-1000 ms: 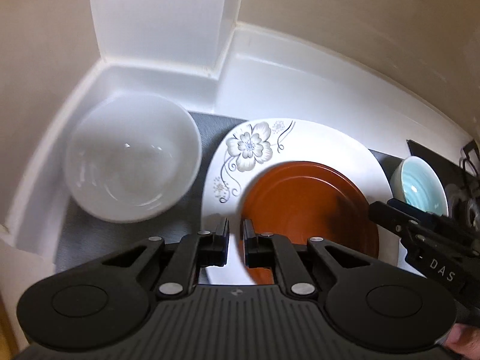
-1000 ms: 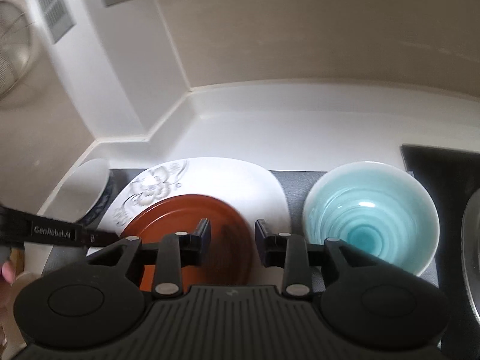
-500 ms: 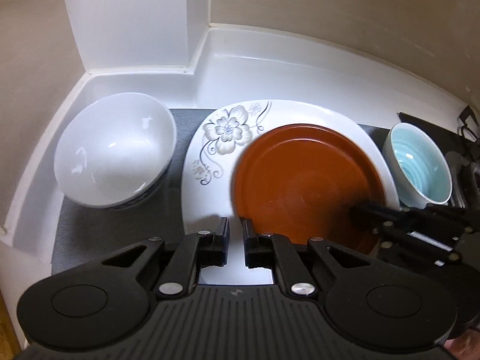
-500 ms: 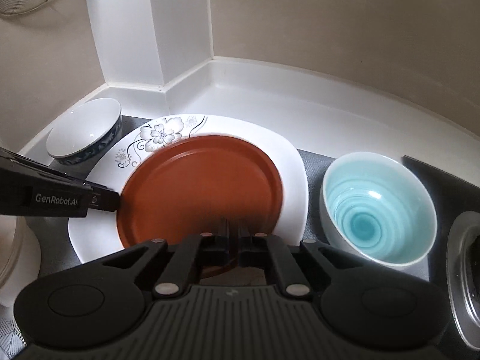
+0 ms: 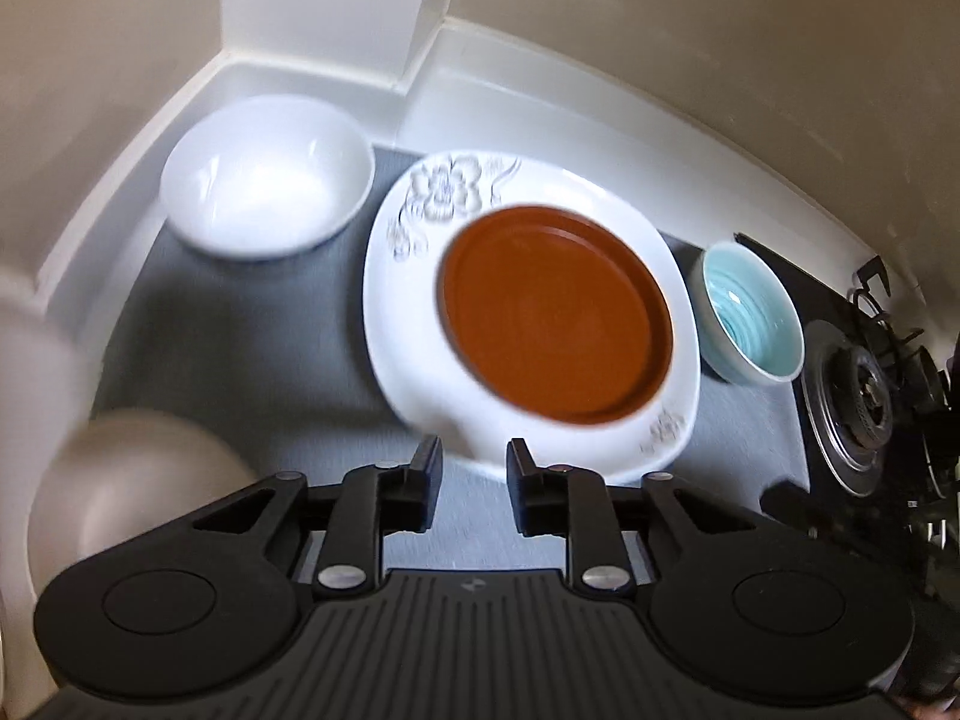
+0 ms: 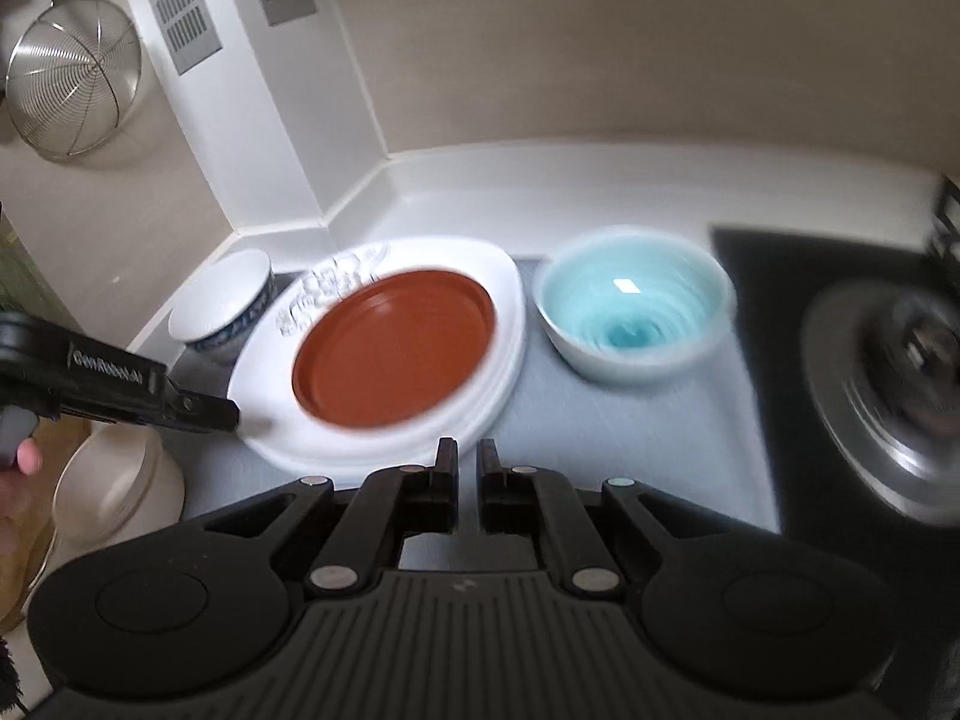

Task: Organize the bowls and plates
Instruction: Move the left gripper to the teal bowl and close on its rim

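Brown plate [image 6: 393, 351] on white plate [image 6: 498, 276], beside teal bowl [image 6: 633, 306]

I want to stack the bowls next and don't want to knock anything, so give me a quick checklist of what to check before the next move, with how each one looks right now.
1. Brown plate seated on the floral white plate: ok, flat, nothing gripping it.
2. Left gripper free: ok, jaws have just been opening, nothing between them.
3. Right gripper ready to grasp: not ok, jaws shut and empty; open before reaching.
4. Teal bowl upright and empty: ok, standing apart from the plates.
5. White bowl upright and empty: ok.
6. Beige bowl at the near edge: cannot tell, mostly out of view and blurred.
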The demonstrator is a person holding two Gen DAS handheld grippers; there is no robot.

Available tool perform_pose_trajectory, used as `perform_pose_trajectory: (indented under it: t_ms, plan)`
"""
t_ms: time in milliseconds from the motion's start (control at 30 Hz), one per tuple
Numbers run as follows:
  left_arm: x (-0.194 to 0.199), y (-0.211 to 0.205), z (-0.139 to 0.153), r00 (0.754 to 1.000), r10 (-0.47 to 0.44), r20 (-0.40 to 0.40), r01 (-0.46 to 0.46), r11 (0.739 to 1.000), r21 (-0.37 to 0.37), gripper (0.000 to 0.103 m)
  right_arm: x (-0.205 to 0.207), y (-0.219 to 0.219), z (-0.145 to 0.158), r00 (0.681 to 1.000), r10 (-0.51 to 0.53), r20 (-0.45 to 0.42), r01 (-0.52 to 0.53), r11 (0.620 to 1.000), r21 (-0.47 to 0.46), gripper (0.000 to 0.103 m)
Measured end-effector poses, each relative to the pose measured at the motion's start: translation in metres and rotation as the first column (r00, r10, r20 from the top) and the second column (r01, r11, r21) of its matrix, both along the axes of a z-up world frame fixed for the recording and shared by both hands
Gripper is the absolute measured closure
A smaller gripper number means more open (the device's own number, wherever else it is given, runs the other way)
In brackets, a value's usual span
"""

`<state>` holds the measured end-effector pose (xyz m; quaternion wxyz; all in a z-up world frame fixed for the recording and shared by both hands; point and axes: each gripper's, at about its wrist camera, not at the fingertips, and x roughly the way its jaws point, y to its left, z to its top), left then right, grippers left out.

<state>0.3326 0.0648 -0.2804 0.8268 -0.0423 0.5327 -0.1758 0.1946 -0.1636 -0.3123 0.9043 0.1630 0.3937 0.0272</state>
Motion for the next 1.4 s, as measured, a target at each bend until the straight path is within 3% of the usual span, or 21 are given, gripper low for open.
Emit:
perform_pose_trajectory:
  t_ms: [67, 133, 267, 367, 433, 500, 600, 733, 833, 967, 1133, 1267, 1400]
  plan:
    - [-0.009, 0.000, 0.001, 1.000, -0.002, -0.011, 0.002, 1.000, -0.010, 0.055, -0.018, -0.005, -0.003, 1.000, -0.009, -0.018, 0.009, 1.000, 0.012, 0.096]
    - [-0.015, -0.003, 0.000, 1.000, -0.006, -0.019, 0.006, 1.000, -0.025, 0.046, -0.029, -0.009, -0.008, 0.999, -0.006, -0.036, 0.007, 1.000, 0.003, 0.096]
    - [-0.007, -0.015, -0.004, 0.996, -0.023, -0.092, 0.016, 0.997, -0.071, 0.045, -0.041, -0.024, -0.014, 0.997, -0.040, -0.067, 0.040, 0.999, 0.008, 0.091]
    - [0.002, -0.036, 0.005, 0.996, -0.046, -0.074, 0.041, 0.997, -0.072, 0.045, -0.039, -0.037, -0.014, 0.996, -0.073, -0.059, 0.076, 0.996, 0.049, 0.087]
    - [0.009, -0.050, 0.010, 0.996, -0.059, -0.065, 0.052, 0.993, -0.102, 0.043, -0.036, -0.046, -0.012, 0.995, -0.092, -0.044, 0.095, 0.993, 0.070, 0.071]
    - [0.024, -0.069, 0.008, 0.990, -0.098, -0.103, 0.078, 0.980, -0.185, 0.043, -0.034, -0.057, -0.010, 0.992, -0.129, -0.014, 0.129, 0.984, 0.118, 0.053]
    - [0.052, -0.100, 0.002, 0.979, -0.112, -0.171, 0.070, 0.969, -0.235, 0.044, -0.023, -0.074, -0.009, 0.988, -0.154, 0.000, 0.152, 0.975, 0.164, 0.053]
    - [0.067, -0.138, 0.002, 0.987, -0.084, -0.135, 0.061, 0.985, -0.163, 0.047, -0.003, -0.105, -0.004, 0.978, -0.207, 0.027, 0.196, 0.954, 0.225, 0.053]
    - [0.074, -0.157, -0.009, 0.980, -0.054, -0.193, 0.027, 0.990, -0.140, 0.061, 0.011, -0.125, -0.003, 0.980, -0.201, 0.012, 0.192, 0.952, 0.240, 0.053]
    - [0.079, -0.176, -0.015, 0.978, -0.036, -0.205, 0.016, 0.995, -0.101, 0.064, 0.025, -0.150, -0.009, 0.984, -0.177, -0.023, 0.177, 0.946, 0.272, 0.055]
    - [0.080, -0.192, -0.017, 0.981, -0.014, -0.191, 0.004, 0.999, -0.055, 0.071, 0.038, -0.172, -0.019, 0.986, -0.152, -0.064, 0.164, 0.937, 0.307, 0.070]
    - [0.078, -0.207, -0.024, 0.985, 0.001, -0.174, 0.003, 1.000, 0.023, 0.071, 0.049, -0.175, -0.024, 0.988, -0.123, -0.089, 0.144, 0.941, 0.305, 0.072]
    - [0.080, -0.211, -0.032, 0.982, 0.031, -0.184, -0.026, 0.999, 0.032, 0.073, 0.061, -0.173, -0.025, 0.991, -0.095, -0.092, 0.117, 0.952, 0.283, 0.075]
